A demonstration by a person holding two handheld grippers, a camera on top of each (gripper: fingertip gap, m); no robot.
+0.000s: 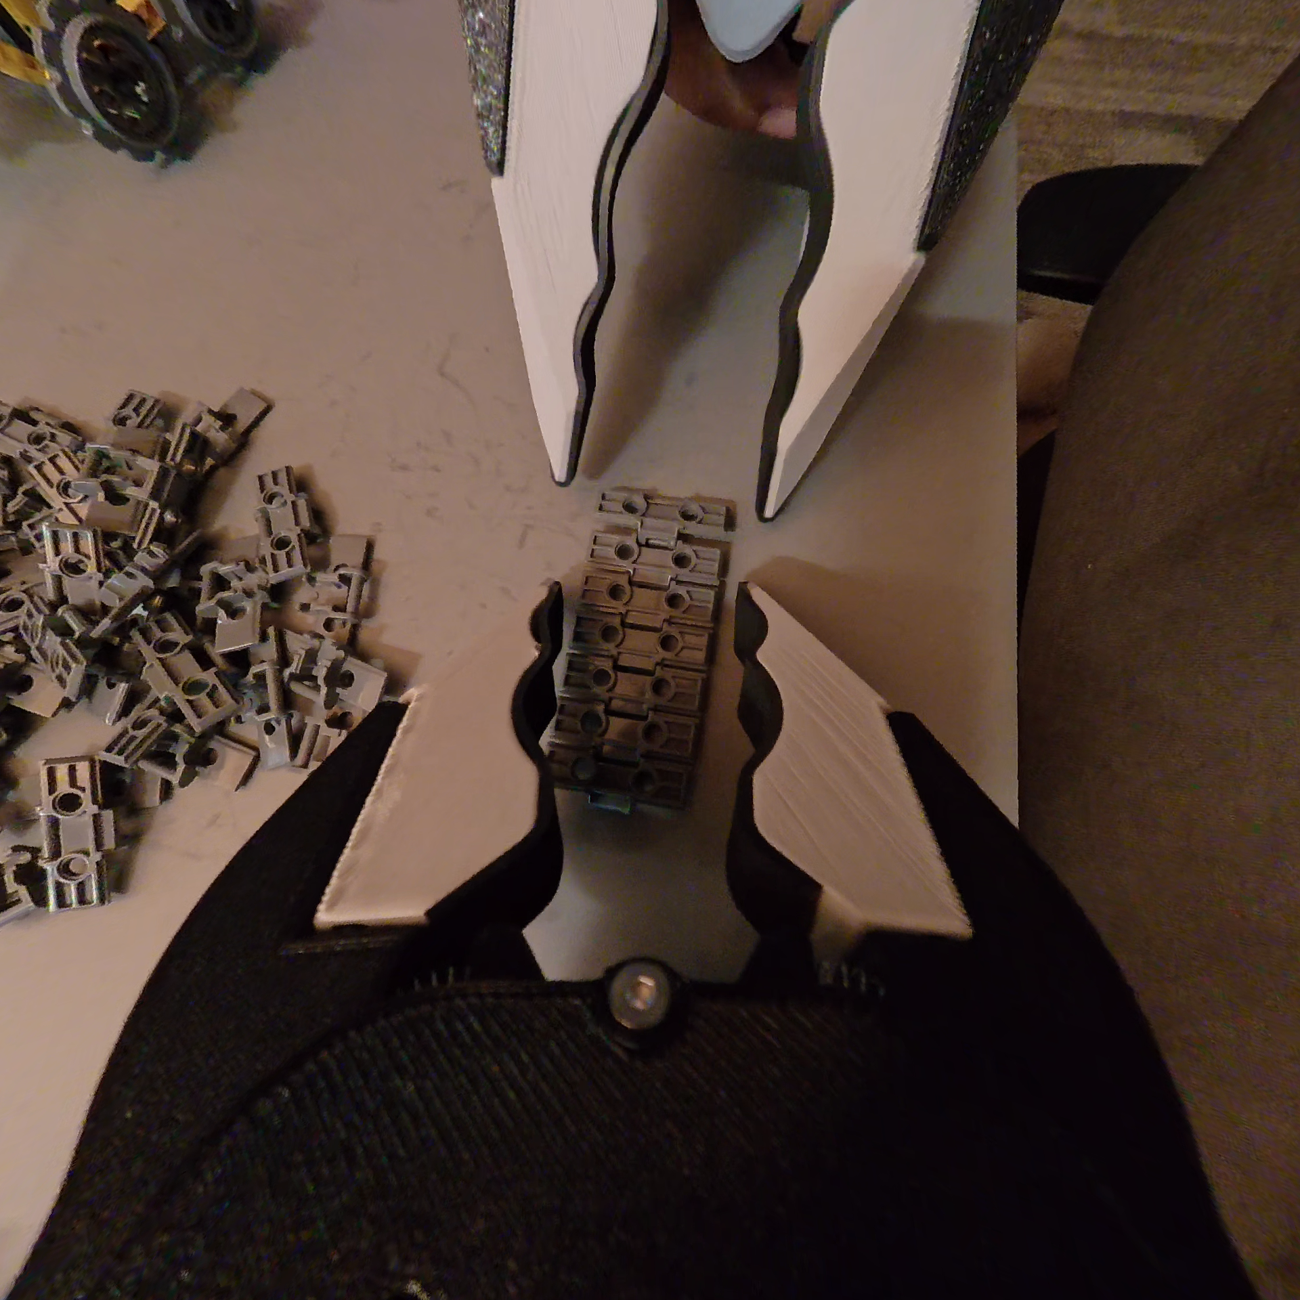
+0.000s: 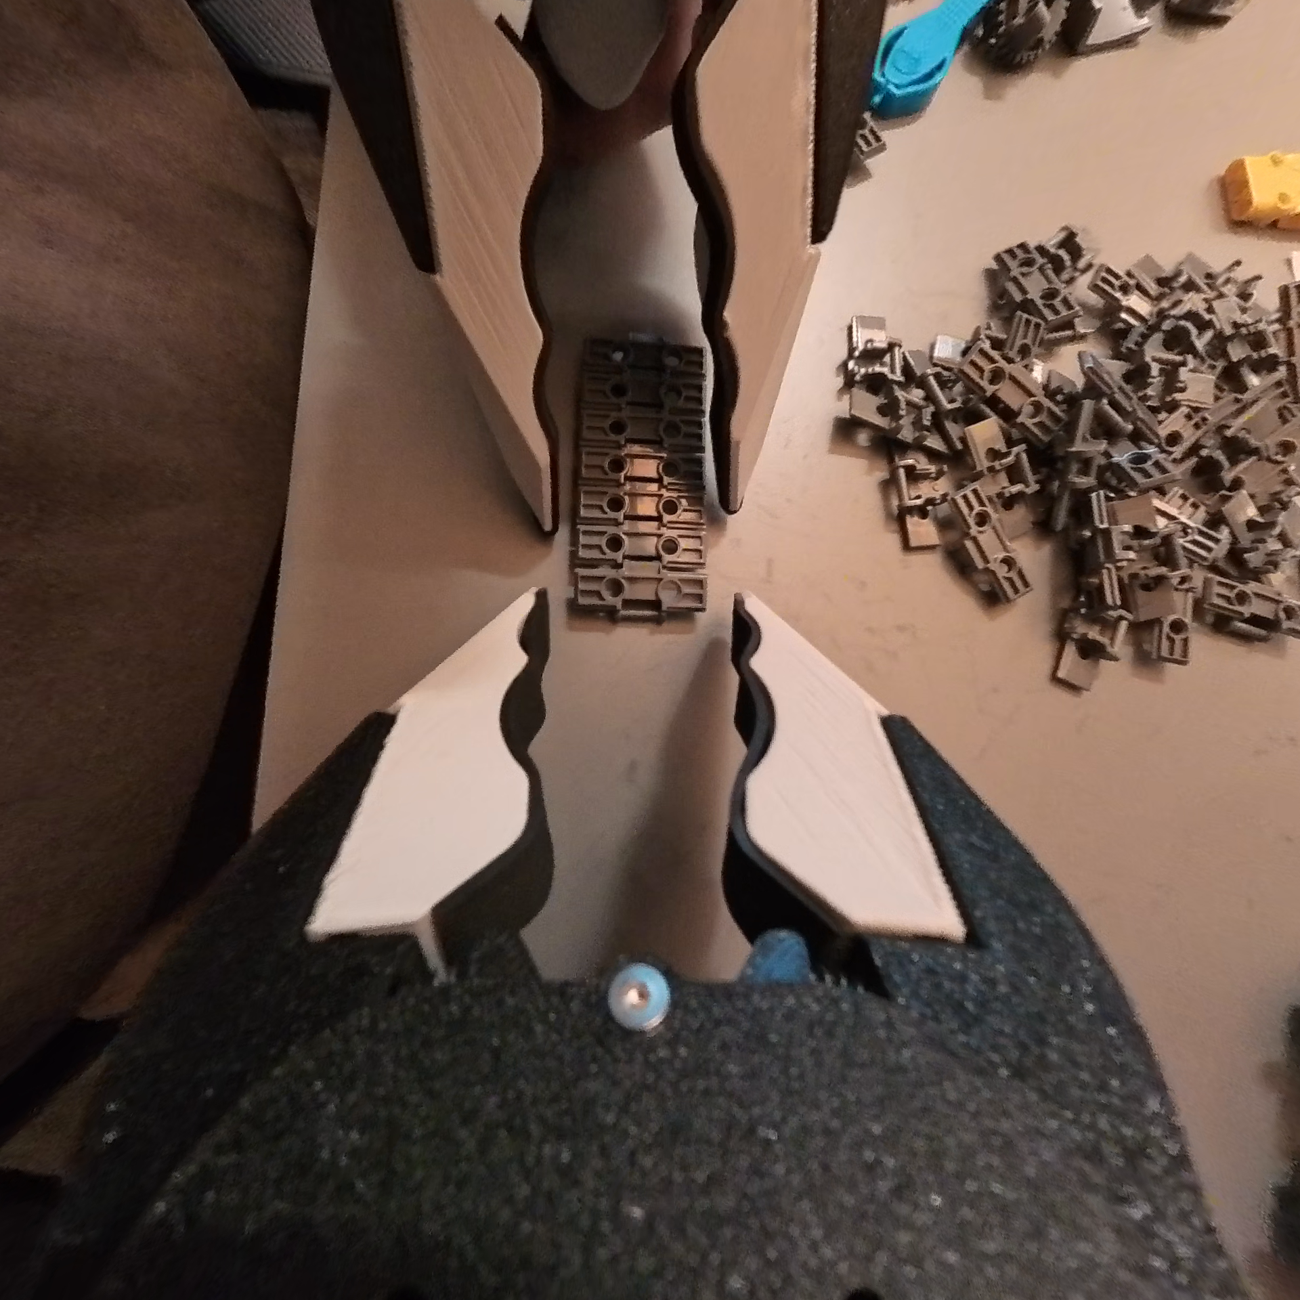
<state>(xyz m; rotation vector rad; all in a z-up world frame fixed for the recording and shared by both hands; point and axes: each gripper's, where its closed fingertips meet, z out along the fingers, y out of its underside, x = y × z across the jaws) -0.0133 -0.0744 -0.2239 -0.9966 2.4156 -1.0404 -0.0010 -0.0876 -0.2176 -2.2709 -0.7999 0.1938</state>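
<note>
Pale table (image 1: 394, 295) holds loose gray links (image 1: 162, 633) beside joined track strip (image 1: 644, 654).

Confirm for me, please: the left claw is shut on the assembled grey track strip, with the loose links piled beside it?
Not quite: the left claw is open. The left wrist view shows its fingers on either side of the assembled grey track strip, which lies flat on the table. The loose links are indeed piled beside it.

Right tongs (image 2: 639, 603) agape before grey track strip (image 2: 640, 478) (left tongs (image 2: 636, 519) straddling it)
</note>
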